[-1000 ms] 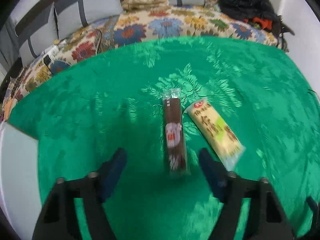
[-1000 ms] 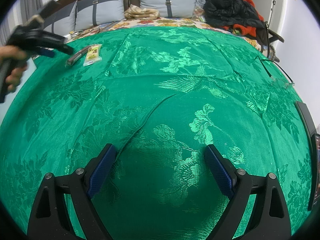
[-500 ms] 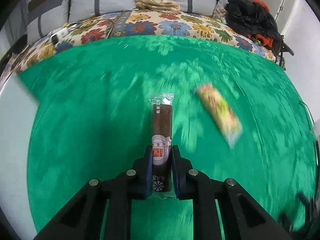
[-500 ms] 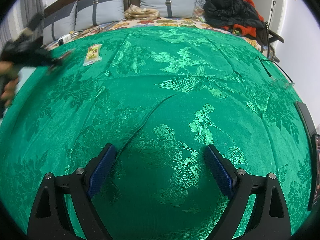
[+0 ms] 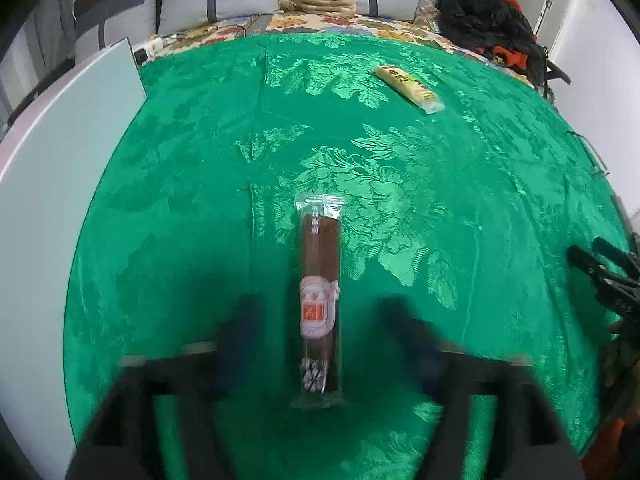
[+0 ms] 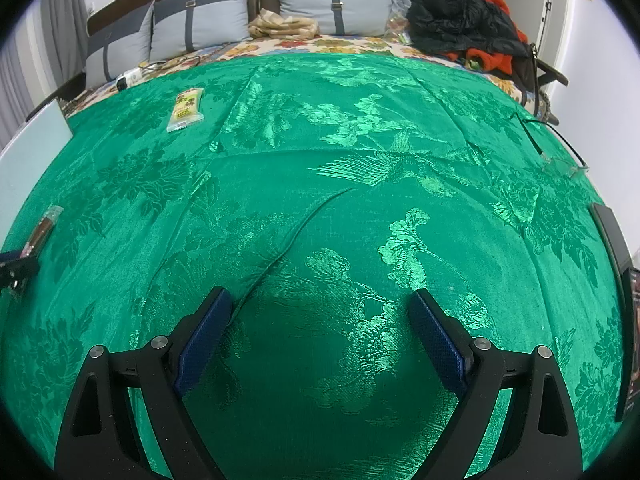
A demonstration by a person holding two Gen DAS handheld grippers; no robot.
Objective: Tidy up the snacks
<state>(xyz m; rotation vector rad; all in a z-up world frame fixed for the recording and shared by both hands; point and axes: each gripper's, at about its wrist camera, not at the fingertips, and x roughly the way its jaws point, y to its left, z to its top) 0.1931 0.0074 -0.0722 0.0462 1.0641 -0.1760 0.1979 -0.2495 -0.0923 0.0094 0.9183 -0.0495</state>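
Left wrist view: the left gripper (image 5: 320, 320) is pointed forward and down over the green cloth (image 5: 440, 200), and its two fingers (image 5: 240, 332) are blurred by motion. The fingers are spread wide apart, one on each side of the brown snack bar (image 5: 320, 292), with clear gaps between pads and wrapper, so nothing is held. The brown snack bar is laid lengthwise between the fingers, its clear crimped end directed away from the camera; whether it is fully resting on the cloth cannot be told. A yellow snack pack (image 5: 408, 88) is laid well apart, towards the far right of the cloth. A pale flat panel (image 5: 60, 160) is seen along the left edge of the cloth. Right wrist view: the right gripper (image 6: 320, 320) is held low over the cloth and aimed forward, with its blue-padded fingers (image 6: 204, 336) wide apart and only bare cloth between them. In this view the yellow snack pack (image 6: 186, 108) is found at far left, and the brown snack bar (image 6: 40, 232) at the left border, next to the dark tip of the left gripper (image 6: 16, 268). Grey pillows (image 6: 200, 28) and a dark heap of clothing (image 6: 464, 24) are located beyond the cloth.
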